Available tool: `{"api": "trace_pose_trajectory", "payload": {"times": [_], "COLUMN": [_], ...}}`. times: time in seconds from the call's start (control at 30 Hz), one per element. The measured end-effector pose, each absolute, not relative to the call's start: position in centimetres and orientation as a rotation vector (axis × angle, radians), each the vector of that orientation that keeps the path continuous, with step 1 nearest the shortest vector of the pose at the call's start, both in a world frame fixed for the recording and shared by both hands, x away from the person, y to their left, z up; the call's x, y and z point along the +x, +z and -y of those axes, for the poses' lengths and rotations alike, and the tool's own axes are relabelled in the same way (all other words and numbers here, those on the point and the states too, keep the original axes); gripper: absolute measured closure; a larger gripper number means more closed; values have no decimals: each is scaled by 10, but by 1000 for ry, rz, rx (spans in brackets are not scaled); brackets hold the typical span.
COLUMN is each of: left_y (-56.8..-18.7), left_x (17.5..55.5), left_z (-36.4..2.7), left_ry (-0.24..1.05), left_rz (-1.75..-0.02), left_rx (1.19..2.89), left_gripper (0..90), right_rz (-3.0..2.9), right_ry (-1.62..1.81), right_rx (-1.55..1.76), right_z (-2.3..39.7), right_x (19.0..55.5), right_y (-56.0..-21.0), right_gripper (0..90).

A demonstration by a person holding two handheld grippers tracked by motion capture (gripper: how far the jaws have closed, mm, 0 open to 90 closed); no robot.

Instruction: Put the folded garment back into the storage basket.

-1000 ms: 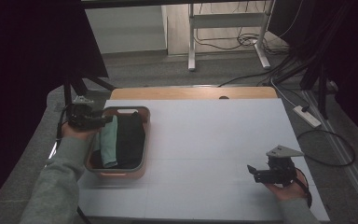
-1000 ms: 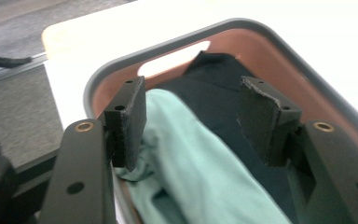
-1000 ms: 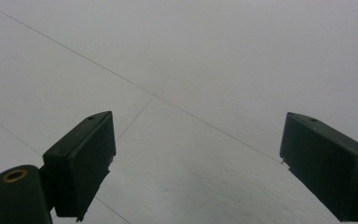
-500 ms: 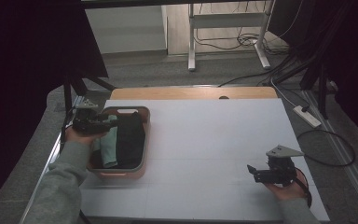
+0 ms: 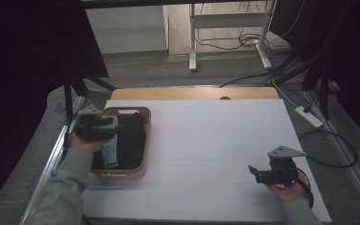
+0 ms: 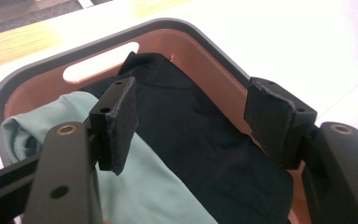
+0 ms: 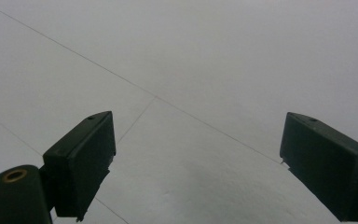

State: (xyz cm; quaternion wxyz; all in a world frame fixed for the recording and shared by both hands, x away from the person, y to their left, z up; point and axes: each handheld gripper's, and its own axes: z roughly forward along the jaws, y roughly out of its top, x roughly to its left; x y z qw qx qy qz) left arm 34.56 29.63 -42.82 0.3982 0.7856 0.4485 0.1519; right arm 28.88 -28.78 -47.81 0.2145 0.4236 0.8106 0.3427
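The wide white tabletop (image 5: 206,154) lies bare between the two hands, giving free passage. At its left edge, the raised wall of the brown plastic tray with grey rim (image 5: 146,136) blocks level entry.

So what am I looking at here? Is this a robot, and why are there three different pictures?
No robot: a person holds a hand-held gripper in each hand. The high view looks down on the white table. The other two pictures come from cameras riding on the grippers, looking along their black jaws.

At the table's left stands a brown tray holding a black cloth and a pale green cloth. The left hand-held gripper hovers over them; its jaws have just been opening, with nothing between them. The right hand-held gripper waits over bare table, jaws open and holding nothing.
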Motion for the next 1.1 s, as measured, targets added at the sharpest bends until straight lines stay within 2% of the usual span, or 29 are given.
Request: {"api": "trace_pose_trajectory", "payload": {"times": [1.1], "left_y": [-432], "left_x": [284], "left_z": [-248], "left_ry": [344], "left_rz": [-929], "left_rx": [1945], "left_gripper": [324], "right_rz": [-2247], "right_ry": [943], "right_rx": [1180], "right_z": [289], "right_x": [288], "right_y": [-479], "right_gripper": [107]}}
